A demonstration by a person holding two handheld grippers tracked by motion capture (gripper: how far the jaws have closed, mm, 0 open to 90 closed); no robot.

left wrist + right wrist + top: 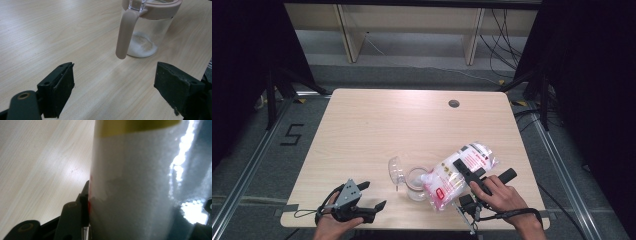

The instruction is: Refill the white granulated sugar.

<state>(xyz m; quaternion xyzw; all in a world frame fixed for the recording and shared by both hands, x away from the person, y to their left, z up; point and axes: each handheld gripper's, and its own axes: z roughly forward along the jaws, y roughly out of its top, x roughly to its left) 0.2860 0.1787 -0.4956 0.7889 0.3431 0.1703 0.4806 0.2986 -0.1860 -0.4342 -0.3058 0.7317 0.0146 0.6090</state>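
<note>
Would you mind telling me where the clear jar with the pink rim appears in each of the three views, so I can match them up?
High view: the jar stands near the table's front edge, just left of the white bag held in the right gripper.
Left gripper view: upper right, beyond the open jaws, with white powder at its bottom.
Right gripper view: I cannot make it out; the bag is pressed close to the camera.
Shared landmark: the light wooden tabletop.
</note>
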